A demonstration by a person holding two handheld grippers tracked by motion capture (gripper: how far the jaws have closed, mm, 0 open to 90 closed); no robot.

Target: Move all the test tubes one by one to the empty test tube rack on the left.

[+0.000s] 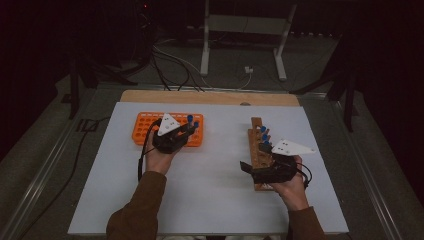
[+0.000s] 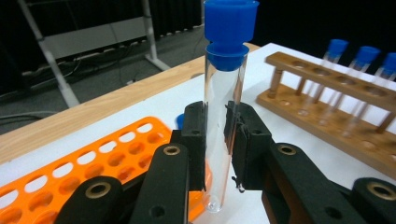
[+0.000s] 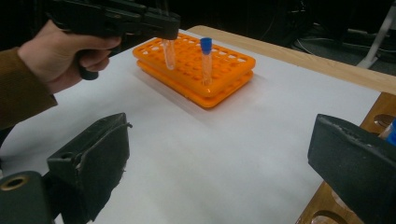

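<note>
The left gripper hangs over the orange rack, which serves as the landmark here. From the high view it is a dark shape above the rack's right end, with blue caps beside it. The left gripper view gives the detail: its two black jaws are clamped on the clear glass of a test tube, which stands upright between the pads with its blue cap well above them and its rounded bottom just over the rack's near edge. The pads press on the tube's sides.

The right gripper view adds what the other two leave unclear. The held tube's lower part is above the rack's holes, near its left side in that picture, and a second capped tube stands seated in the rack, a few holes away from the held one.

The right gripper is well to the right of the orange rack, at the wooden rack, near its closer end. Its own view shows the jaws spread wide, one pad at each side of the frame, with nothing between them but the white table cover. The wooden rack's edge and holes show at the lower right of that view. The left gripper view shows three blue-capped tubes standing in the wooden rack, far from the orange one.
</note>
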